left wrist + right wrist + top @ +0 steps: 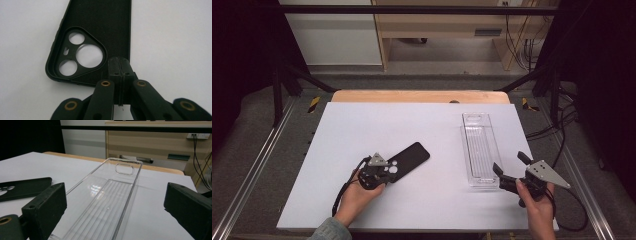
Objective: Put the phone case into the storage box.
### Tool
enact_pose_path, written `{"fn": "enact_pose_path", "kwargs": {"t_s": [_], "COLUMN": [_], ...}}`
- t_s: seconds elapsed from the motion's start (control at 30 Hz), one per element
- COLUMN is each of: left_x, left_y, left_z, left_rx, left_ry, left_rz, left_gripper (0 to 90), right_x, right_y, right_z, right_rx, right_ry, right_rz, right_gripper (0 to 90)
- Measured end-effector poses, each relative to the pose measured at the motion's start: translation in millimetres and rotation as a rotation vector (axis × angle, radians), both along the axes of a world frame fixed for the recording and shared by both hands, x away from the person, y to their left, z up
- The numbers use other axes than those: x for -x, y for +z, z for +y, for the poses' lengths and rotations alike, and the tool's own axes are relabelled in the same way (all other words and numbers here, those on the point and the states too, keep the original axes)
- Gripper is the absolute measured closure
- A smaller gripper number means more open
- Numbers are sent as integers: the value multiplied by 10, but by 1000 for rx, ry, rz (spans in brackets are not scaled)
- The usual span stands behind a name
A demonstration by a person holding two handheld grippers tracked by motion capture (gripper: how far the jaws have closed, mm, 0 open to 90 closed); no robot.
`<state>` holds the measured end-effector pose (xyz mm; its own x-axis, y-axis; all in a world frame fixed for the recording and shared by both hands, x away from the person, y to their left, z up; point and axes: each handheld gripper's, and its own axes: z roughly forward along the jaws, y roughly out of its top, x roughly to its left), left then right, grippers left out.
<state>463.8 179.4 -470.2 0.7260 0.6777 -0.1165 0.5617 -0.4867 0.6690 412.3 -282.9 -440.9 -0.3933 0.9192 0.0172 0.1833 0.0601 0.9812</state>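
Phone case: a black, soft-looking phone case (404, 162) lies flat on the white table (362, 130), on the near left side. Its open side faces up, and its end with the round camera holes is nearest the person.

Left gripper: the left gripper (119, 72) has its two black jaws pressed together on the near edge of the phone case, right beside the camera holes. It looks like a pinch on the thin rim, but I cannot tell for sure how much of the rim is between the jaws.

Why held there: the rim sticks up a little, so I think it is the easiest part to grab on a flat thing.

Clear tray: a long, see-through plastic tray (479, 147) sits on the right side of the table, running from near to far. It has low walls, a ribbed floor and nothing inside.

Right gripper: the right gripper (511, 169) has its jaws spread wide apart. It waits at the near end of the tray, pointing along it, and holds nothing.

Why it waits there: I think it is ready to steady the tray.

Gap: the phone case and the tray are well apart, with bare table between them.

Likely job: I think the phone case goes into the tray.
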Motion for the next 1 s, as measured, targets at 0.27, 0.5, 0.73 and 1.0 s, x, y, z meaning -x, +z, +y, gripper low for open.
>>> {"fn": "enact_pose_path", "kwargs": {"t_s": [0.27, 0.5, 0.73, 1.0], "left_x": [127, 229, 318, 368], "left_y": [0, 2, -3, -1], "left_z": [131, 230, 327, 398], "left_rx": [4, 9, 15, 12], "left_ry": [-13, -20, -22, -25], "left_rz": [7, 13, 15, 15], "left_gripper": [900, 900, 900, 900], "right_x": [3, 5, 9, 11], "right_y": [-1, 0, 3, 4], "right_z": [10, 18, 23, 29], "right_rx": [10, 12, 12, 13], "right_ry": [2, 2, 3, 6], "right_rz": [-4, -6, -7, -7], "right_gripper": [49, 49, 49, 49]}}
